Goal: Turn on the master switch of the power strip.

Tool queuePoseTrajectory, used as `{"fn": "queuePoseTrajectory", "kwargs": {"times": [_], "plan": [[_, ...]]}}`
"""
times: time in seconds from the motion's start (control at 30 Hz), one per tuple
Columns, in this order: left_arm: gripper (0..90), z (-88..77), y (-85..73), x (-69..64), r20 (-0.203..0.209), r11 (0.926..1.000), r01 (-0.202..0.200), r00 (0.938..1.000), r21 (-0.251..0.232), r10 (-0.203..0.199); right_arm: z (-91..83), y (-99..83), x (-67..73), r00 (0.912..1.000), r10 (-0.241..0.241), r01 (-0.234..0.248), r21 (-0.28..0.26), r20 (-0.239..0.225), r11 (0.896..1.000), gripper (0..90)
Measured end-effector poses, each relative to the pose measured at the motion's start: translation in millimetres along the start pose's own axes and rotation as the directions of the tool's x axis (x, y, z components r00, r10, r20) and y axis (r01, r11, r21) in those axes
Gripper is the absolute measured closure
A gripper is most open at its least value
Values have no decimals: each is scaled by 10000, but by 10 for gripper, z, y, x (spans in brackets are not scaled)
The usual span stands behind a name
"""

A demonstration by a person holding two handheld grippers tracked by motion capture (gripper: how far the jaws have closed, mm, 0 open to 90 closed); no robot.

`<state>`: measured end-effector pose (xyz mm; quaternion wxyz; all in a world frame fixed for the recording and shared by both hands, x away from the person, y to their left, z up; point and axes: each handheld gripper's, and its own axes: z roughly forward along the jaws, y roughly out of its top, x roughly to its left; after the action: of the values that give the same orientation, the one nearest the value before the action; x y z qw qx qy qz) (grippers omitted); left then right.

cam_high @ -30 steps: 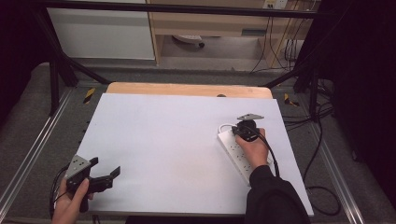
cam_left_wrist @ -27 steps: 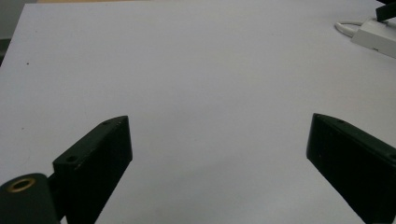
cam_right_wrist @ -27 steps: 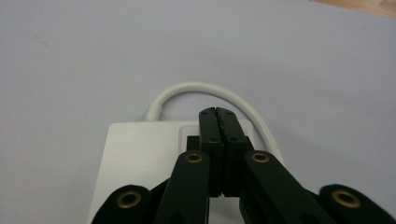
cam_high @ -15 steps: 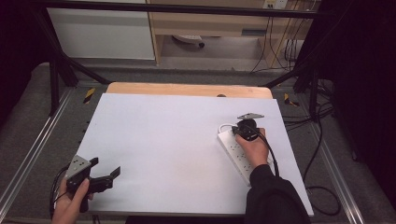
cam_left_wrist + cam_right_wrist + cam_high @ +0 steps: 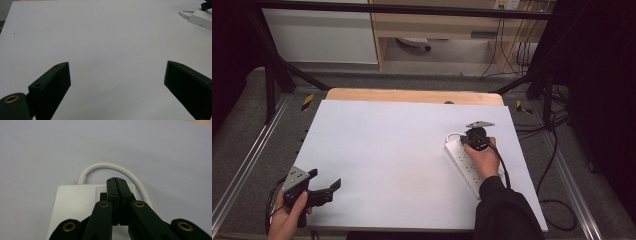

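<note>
**White strip, closed jaws on its end: watch the push**

White plastic is what I have under my right gripper (image 5: 116,180): a power strip (image 5: 464,162) lying flat near the right edge of the table (image 5: 387,150), aslant, with its white cord (image 5: 110,167) looping out of the far end. My right jaws are pressed together with nothing between them, and their tips sit over the dark recess at the cord end of the strip. I take that recess for a switch, though I cannot make it out clearly, nor can I tell whether the tips are touching it or just above.

My worry is the angle. If I bear down off-centre, the closed tips could skid off onto the smooth casing, and the strip, which nothing holds, could slide or swing on the slick white sheet. Pushing forward rather than down would shove it toward the cord loop and kink it.

My left gripper (image 5: 319,192) is spread wide and empty, low over the near left corner, well apart from the strip, so it cannot steady anything from there. Between the two grippers the sheet is bare; nothing blocks a reach across. The trailing cable from my right gripper runs back over the strip and could drag on it if I pull away sharply.
</note>
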<state>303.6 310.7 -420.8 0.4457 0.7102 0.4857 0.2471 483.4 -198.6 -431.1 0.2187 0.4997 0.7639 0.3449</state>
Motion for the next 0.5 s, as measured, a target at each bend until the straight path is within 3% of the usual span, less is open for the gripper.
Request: {"fn": "queuePoseTrajectory", "kwargs": {"times": [0.5], "plan": [[69, 4, -3, 3, 29, 10000, 19, 10000, 39, -19, -9, -6, 9, 10000, 32, -32, -40, 11, 10000, 900]]}}
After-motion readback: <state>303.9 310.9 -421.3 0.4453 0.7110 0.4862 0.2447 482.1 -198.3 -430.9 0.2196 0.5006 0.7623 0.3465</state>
